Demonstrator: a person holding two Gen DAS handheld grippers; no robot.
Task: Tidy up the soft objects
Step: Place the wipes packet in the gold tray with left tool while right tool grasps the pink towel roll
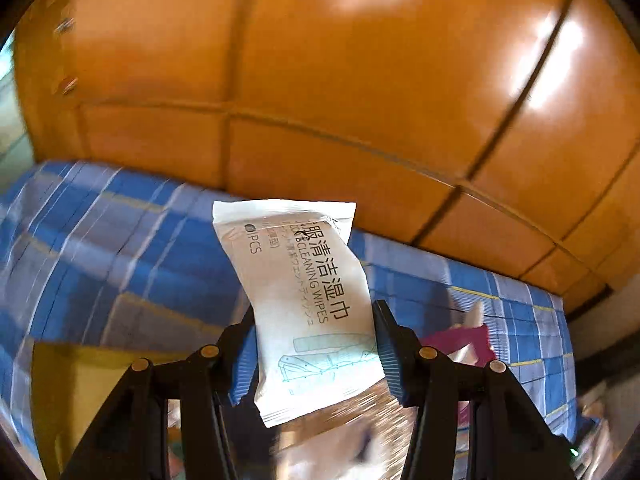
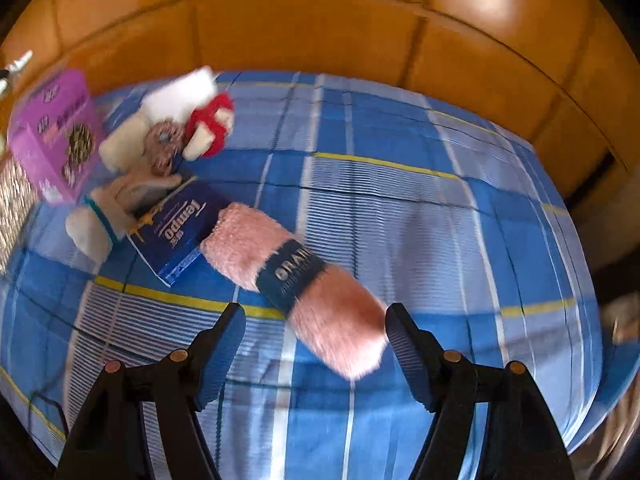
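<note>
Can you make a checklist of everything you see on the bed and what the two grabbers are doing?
Surface: bed under a blue plaid sheet, blurred in places.
Job's things: white wipes pack held up off the bed; pink fuzzy roll with a dark band lying on the sheet; plush toy at far left.
Clutter: blue Tempo pack touching the roll's far end; purple box beside the toy.
Grippers: left gripper shut on the wipes pack; right gripper open, the roll's near end between its fingers.
Cables: nothing seen.
Surroundings: glossy orange wooden panels behind the bed.
</note>
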